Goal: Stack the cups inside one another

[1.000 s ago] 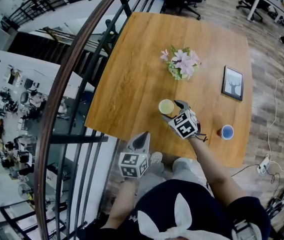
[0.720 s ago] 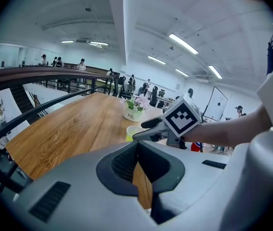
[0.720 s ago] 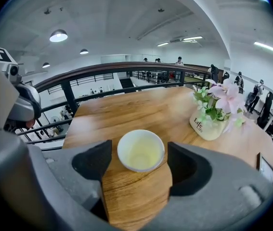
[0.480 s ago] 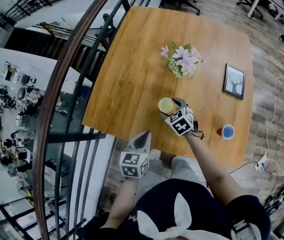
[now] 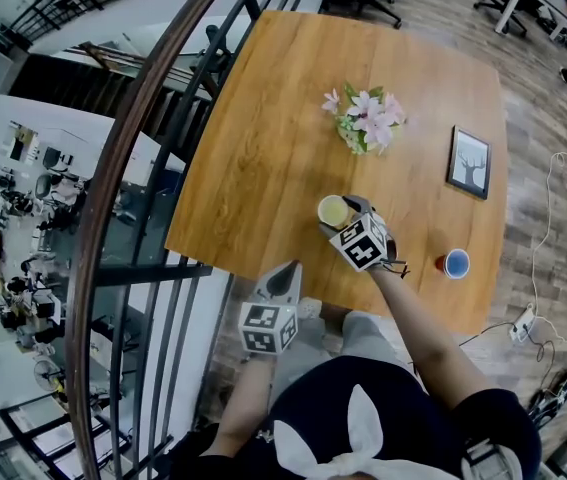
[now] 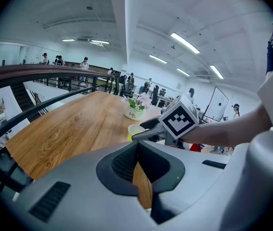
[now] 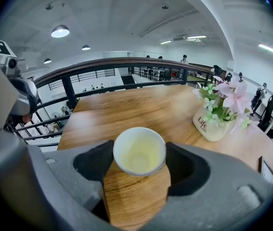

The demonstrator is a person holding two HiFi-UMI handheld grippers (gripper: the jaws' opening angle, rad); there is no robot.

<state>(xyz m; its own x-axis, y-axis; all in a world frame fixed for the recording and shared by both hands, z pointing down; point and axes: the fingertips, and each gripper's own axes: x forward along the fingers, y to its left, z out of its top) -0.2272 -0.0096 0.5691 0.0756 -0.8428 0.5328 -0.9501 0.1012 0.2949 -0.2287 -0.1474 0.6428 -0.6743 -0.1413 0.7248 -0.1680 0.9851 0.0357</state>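
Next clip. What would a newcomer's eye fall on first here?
The right gripper, whose jaws have just been closing with a pale yellow cup between them, near the wooden table's front edge. Beyond it stands a pot of pink flowers. A blue cup sits further right along that edge.

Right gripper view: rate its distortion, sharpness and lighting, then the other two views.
Right gripper view: strong fisheye, the railing bows into an arc, corners black; the yellow cup is sharp, evenly lit, without glare. Left gripper view: same dark corners, ceiling lights blown out. Head view: table sharp, its edges bulging.
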